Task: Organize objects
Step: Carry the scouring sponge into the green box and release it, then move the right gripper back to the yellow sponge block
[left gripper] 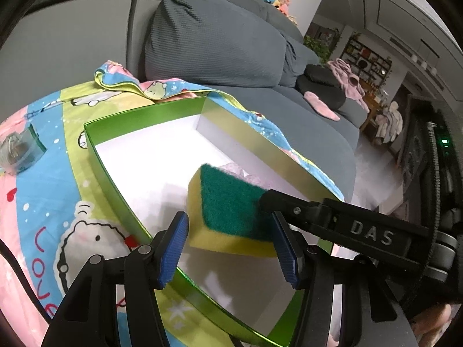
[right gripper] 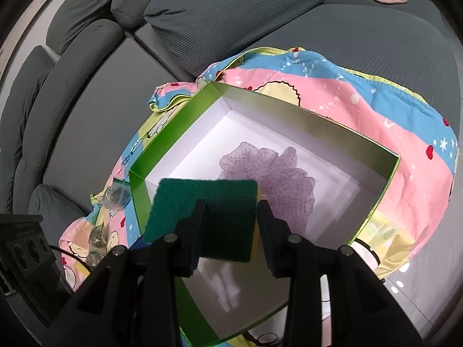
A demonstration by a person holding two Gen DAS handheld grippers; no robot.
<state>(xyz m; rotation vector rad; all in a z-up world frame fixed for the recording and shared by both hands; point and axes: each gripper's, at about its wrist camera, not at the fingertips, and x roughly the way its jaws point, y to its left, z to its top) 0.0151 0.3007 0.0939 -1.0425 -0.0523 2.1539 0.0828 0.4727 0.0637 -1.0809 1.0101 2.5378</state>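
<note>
A: How are the jaws set?
B: The right gripper is clamped on the sponge, held above the box; the left gripper is spread, empty.
A: And the drop?
B: Straight down; the puff lies just beyond.

Soft indoor light, fisheye-warped edges.

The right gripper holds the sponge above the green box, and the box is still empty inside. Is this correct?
Not quite. The right gripper does hold the sponge above the green box, but the box is not empty: a purple mesh puff lies on its floor, as the right wrist view shows.
</note>
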